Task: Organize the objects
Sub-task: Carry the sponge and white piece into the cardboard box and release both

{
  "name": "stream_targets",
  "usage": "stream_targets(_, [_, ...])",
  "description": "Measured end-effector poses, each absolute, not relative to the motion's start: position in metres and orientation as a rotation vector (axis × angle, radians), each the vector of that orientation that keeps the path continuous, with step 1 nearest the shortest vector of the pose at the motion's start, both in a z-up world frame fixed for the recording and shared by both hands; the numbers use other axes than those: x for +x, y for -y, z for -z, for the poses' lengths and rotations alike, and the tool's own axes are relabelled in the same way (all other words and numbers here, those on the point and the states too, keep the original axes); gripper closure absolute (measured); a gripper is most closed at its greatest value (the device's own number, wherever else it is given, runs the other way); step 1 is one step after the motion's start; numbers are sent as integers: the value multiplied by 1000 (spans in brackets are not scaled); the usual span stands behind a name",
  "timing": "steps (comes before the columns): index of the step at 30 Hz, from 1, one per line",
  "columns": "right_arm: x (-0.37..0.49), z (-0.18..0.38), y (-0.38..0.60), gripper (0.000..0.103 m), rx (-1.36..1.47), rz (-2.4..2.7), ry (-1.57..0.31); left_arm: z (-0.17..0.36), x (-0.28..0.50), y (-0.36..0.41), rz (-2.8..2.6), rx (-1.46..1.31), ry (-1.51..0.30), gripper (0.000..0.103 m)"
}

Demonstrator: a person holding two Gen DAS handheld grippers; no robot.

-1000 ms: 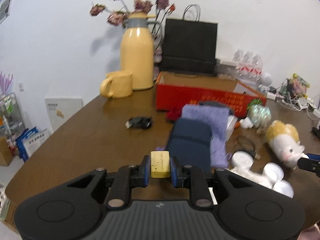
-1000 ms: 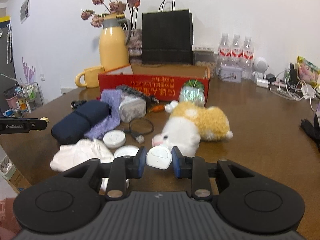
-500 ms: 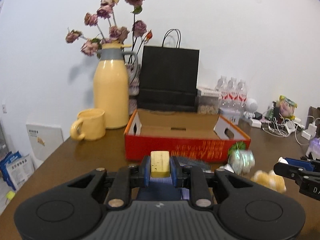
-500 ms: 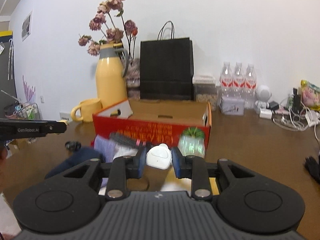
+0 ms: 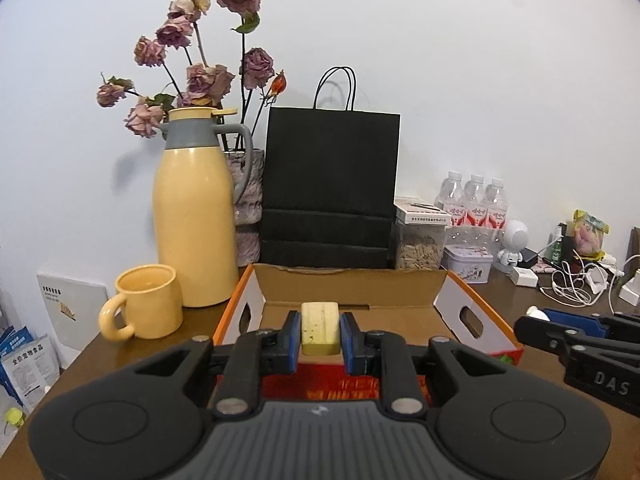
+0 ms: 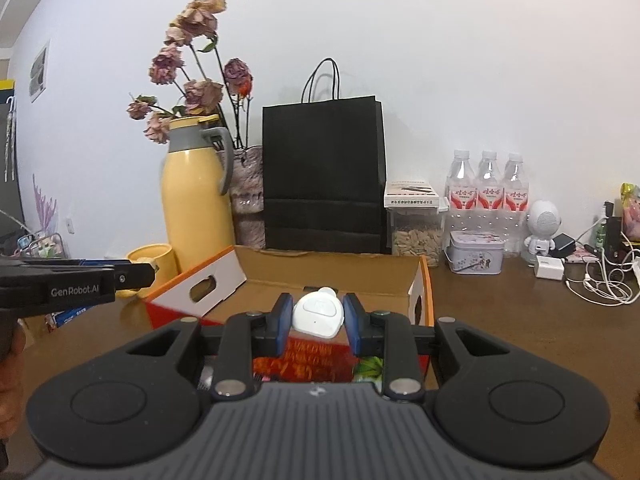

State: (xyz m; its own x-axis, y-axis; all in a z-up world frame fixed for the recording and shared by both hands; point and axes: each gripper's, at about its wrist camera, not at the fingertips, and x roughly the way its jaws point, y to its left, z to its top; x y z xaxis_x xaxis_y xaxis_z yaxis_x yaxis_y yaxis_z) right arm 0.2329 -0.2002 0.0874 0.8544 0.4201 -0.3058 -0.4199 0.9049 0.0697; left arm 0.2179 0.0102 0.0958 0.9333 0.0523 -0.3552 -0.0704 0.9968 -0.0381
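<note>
My left gripper (image 5: 320, 334) is clamped on a small pale yellow block (image 5: 320, 327), both blue pads pressed to its sides. The block is rectangular, speckled and stands upright between them, held up in front of the open cardboard box (image 5: 352, 286). My right gripper (image 6: 316, 320) is closed on a white rounded plastic piece (image 6: 319, 316); I cannot tell what it is from here, as its far end is hidden. It too is carried at the box's near red wall. The box interior looks bare brown card, with white end flaps and handle cut-outs. Beyond its far edge stand a black paper bag (image 5: 330, 184) and a yellow jug (image 5: 194, 216); a yellow mug (image 5: 144, 308) sits near the tabletop's left edge.
</note>
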Motion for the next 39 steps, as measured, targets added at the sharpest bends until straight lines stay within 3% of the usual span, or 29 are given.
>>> stream_targets(18, [342, -69, 166, 75, -8, -408, -450, -85, 325, -10, -87, -45, -444, 84])
stream_targets(29, [365, -47, 159, 75, -29, -386, -528, -61, 363, -18, -103, -31, -532, 83])
stream_targets(30, [366, -46, 159, 66, -32, -382, -536, -60, 364, -18, -112, -32, -537, 82])
stream_targets(31, [367, -46, 158, 58, -37, -371, -543, -60, 364, -18, -122, -29, -540, 68])
stream_targets(32, [367, -45, 159, 29, -40, -360, -548, -60, 363, -18, -130, -28, -538, 42])
stream_targets(33, [367, -45, 159, 5, -42, -348, -551, -61, 364, -19, -135, -33, -533, 27])
stream_targets(34, [367, -45, 159, 2, -45, -340, -548, -61, 363, -21, -140, -42, -525, 3])
stream_targets(39, [368, -45, 161, 0, -48, -317, -548, -66, 358, -21, -152, -49, -484, 0])
